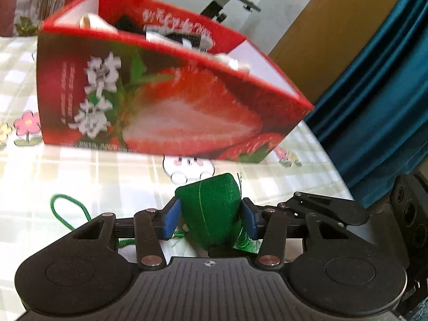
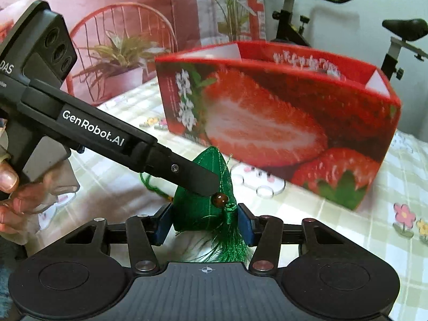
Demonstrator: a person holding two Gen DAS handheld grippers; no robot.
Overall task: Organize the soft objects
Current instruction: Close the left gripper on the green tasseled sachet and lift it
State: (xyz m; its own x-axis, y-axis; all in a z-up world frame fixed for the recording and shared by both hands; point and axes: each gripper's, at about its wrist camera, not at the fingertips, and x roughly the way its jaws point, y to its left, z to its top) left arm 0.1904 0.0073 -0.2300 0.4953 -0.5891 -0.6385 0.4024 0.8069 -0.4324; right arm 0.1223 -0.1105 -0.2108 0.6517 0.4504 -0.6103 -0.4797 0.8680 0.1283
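Right tongs [image 2: 204, 222] flank a green sachet [image 2: 203, 208] before the strawberry box [image 2: 281, 123], left tongs [image 2: 206, 184] touching it.

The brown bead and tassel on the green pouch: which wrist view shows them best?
The right wrist view. There the brown bead sits on the near face of the green pouch, with the tassel fanning below it. The left wrist view shows no bead, only the pouch's stitched side and a few green strands.
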